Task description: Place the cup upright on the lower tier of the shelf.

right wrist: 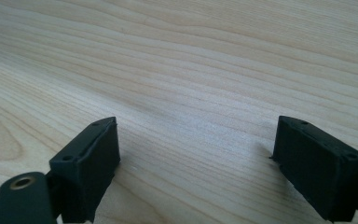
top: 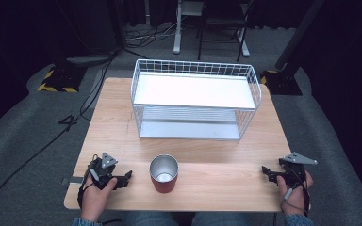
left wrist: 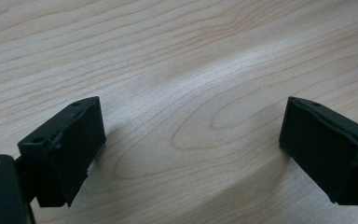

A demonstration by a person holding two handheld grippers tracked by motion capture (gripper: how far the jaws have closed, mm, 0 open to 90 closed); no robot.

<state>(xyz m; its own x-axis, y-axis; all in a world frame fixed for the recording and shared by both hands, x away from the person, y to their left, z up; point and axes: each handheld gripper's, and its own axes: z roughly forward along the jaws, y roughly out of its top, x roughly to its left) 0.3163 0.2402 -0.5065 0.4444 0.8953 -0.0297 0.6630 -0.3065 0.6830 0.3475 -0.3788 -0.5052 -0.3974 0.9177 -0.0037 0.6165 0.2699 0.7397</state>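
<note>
A light wooden table point(top: 122, 117) stands on grey carpet, with a person's two hands coming in at its near edge, each holding a black gripper. The left gripper point(top: 125, 178) rests at the near left corner of the table, pointing right toward a cup; in the left gripper view its jaws are spread wide apart over bare wood grain, with nothing between them. The right gripper point(top: 266, 171) sits at the near right corner, pointing left, and in the right gripper view its jaws are likewise spread wide over bare wood, holding nothing. Each gripper carries a grey three-cornered plate on top. Between the two, near the middle of the near edge and closer to the left gripper, stands a cup point(top: 164, 173), upright, red on the outside with a shiny metal inside. It touches neither gripper. Farther back, in the middle of the table, sits a white wire rack point(top: 195, 99) with a flat white upper shelf and a lower shelf beneath it. Beyond the table, cables point(top: 146, 35) lie on the floor near dark stands.
</note>
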